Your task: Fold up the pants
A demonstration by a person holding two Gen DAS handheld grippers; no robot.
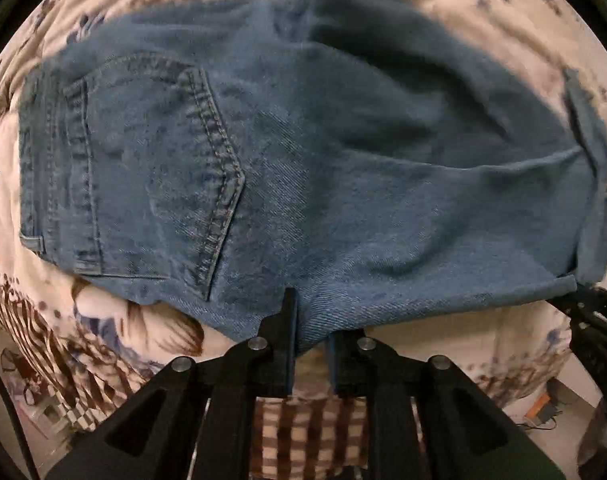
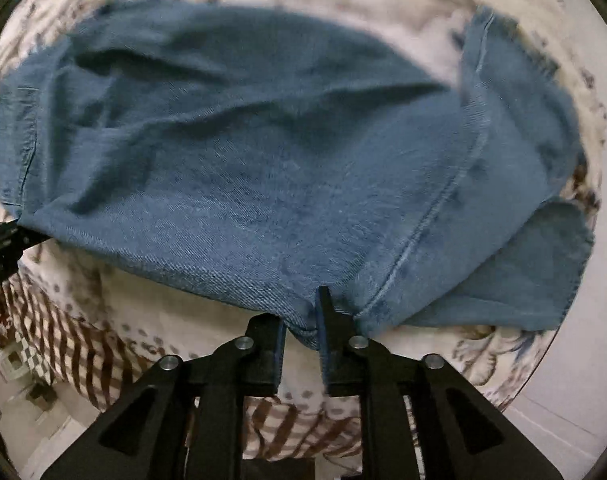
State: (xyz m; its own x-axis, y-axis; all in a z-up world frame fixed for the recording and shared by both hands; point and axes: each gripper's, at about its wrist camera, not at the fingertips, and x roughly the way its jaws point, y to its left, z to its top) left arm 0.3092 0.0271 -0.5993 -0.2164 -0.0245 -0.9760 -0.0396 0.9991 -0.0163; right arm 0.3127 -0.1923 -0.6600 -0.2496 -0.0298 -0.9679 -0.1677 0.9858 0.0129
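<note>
Your left black two-finger gripper (image 1: 309, 320) pinches the near edge of the blue denim pants (image 1: 303, 168), which fill mid-frame on the floral bedspread (image 1: 483, 28). Your right gripper (image 2: 303, 322) pinches the same edge beside the seam.

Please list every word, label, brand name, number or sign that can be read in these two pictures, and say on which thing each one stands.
None can be read in either view.
The jeans show only a back pocket with plain stitching; no brand tag is visible.
The bed cover has floral and striped patterns, no letters.
The left tool and right tool carry no markings.
</note>
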